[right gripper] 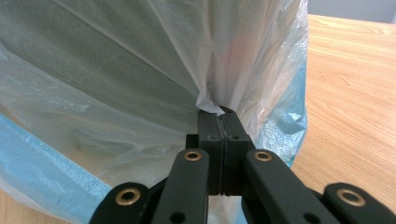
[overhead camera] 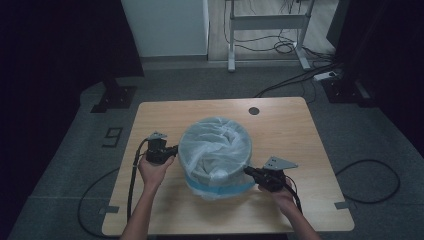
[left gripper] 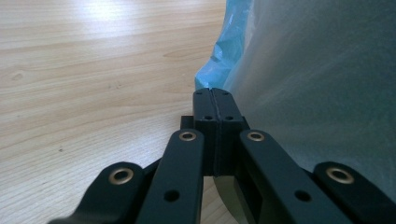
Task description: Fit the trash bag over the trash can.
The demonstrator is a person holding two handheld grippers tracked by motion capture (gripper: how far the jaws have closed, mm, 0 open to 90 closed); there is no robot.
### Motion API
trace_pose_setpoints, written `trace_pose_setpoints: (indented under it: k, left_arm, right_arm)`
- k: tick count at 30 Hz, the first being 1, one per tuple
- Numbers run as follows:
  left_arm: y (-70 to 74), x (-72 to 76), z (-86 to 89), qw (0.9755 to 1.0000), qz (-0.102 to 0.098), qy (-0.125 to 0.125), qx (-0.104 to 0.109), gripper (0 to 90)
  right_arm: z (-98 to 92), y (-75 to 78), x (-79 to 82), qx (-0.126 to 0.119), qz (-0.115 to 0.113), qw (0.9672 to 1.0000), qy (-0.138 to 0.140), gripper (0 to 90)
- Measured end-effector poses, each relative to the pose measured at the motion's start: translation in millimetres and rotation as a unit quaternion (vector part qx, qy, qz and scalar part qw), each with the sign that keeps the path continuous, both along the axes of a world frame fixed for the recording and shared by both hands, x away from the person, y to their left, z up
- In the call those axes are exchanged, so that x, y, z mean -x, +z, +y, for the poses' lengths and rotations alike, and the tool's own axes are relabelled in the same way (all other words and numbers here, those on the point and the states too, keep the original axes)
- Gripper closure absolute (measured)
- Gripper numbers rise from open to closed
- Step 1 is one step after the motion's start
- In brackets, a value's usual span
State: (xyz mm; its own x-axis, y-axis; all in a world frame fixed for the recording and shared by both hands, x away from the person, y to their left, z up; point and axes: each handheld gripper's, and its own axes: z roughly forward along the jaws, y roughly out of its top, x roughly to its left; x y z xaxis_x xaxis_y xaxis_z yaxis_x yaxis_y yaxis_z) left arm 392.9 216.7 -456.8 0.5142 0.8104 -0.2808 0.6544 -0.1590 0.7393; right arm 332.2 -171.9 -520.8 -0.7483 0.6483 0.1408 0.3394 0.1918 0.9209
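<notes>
both grippers pinch the white bag lining the bin mid-table, left gripper clenched on its side film, right gripper clamped on a gathered fold.

White bag, blue hem, black claws, pale wood table

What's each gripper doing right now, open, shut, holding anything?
Left gripper: shut, tips at the bag; whether film is pinched cannot be told.
Right gripper: shut on a pinch of the bag.
</notes>
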Motion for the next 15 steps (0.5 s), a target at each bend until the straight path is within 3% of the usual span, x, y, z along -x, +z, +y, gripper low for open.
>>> trace_pose_setpoints:
  k: [5,8,9,15]
  left_arm:
    - [1.5,1.6,1.4,0.9999,-0.013,-0.001,0.004,85.9]
    - [5.9,4.7,4.6,0.9995,-0.029,0.007,0.012,72.8]
    - [9.5,7.9,7.0,0.9991,-0.04,0.011,0.014,64.5]
    - [18.1,17.8,15.7,0.9978,-0.063,0.02,0.008,47.6]
  right_arm:
    - [-3.9,-3.2,3.2,-0.019,-0.005,0.9997,-0.014,77.3]
    - [-7.6,0.0,6.1,-0.028,-0.017,0.9991,-0.028,65.5]
    - [-10.4,3.7,8.0,-0.038,-0.021,0.9984,-0.035,57.6]
    - [-18.8,11.7,17.3,-0.057,-0.031,0.9965,-0.052,39.6]
